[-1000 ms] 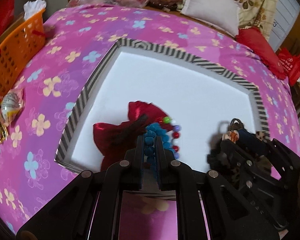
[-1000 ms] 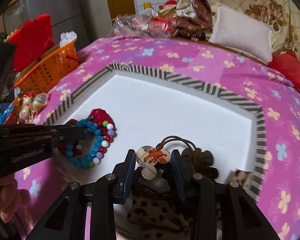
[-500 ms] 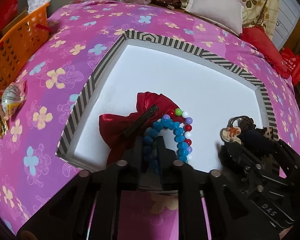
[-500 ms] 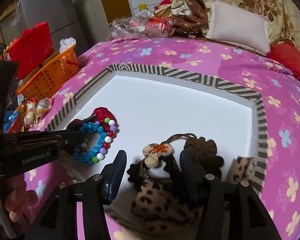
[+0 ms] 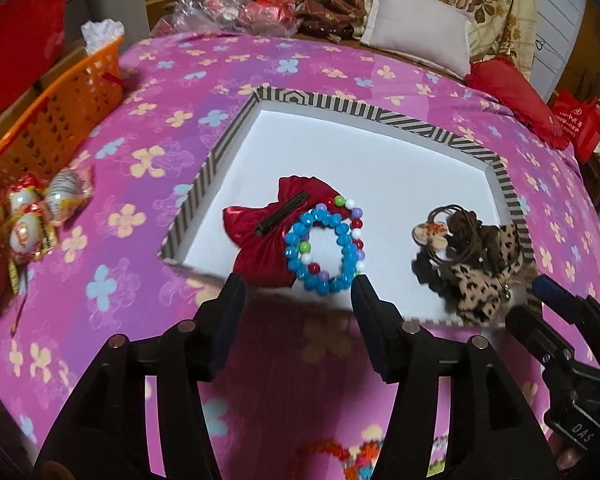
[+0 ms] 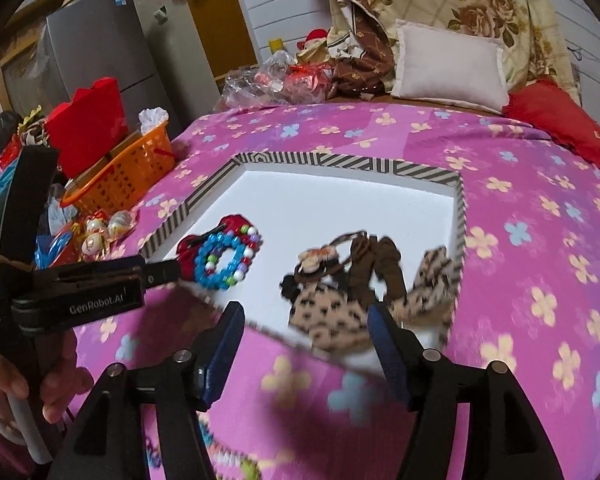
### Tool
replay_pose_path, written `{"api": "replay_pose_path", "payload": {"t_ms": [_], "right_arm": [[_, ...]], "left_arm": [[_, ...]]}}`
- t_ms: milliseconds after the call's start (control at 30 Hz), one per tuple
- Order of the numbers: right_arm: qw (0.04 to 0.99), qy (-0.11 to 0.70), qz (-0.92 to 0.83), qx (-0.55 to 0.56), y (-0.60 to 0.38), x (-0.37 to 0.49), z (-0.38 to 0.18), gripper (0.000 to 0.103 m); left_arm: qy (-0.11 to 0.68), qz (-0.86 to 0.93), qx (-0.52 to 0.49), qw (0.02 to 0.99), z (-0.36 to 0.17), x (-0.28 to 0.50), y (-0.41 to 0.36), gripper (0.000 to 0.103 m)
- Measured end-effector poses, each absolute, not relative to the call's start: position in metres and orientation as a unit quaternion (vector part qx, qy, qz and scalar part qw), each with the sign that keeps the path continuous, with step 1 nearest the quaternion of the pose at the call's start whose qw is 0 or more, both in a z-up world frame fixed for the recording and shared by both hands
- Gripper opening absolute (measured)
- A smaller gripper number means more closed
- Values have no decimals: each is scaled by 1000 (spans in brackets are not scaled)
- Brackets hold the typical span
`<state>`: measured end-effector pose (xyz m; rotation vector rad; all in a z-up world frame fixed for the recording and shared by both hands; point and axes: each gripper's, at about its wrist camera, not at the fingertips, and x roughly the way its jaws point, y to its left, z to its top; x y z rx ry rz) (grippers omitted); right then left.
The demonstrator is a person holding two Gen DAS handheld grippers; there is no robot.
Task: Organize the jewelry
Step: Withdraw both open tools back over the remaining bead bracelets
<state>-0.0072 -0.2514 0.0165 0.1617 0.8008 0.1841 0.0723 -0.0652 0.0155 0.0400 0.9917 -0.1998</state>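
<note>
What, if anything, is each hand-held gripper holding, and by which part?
Nothing. The left hand-held gripper has just opened, leaving the blue bead bracelet in the tray. The right hand-held gripper has just opened too, clear of the leopard-print hair ties.

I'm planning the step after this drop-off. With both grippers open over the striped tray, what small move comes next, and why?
Probably draw both grippers back clear of the tray. The left gripper and right gripper have just been opening and hold nothing; the blue bead bracelet and leopard hair ties lie inside.
</note>
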Motion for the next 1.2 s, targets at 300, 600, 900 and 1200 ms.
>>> {"api": "replay_pose_path", "payload": {"t_ms": [300, 600, 900, 1200], "right_arm": [[916, 388, 82, 64, -240, -52, 17, 63], [917, 386, 84, 58, -226, -82, 18, 70], [917, 388, 87, 45, -215, -104, 19, 70], [917, 389, 83, 33, -216, -120, 18, 70]], "left_arm": [[440, -80, 39, 893, 28, 19, -55, 58], [425, -69, 45, 901, 29, -28, -44, 58], [420, -55, 41, 905, 26, -56, -28, 58], [432, -47, 26, 900, 20, -71, -10, 58]]}}
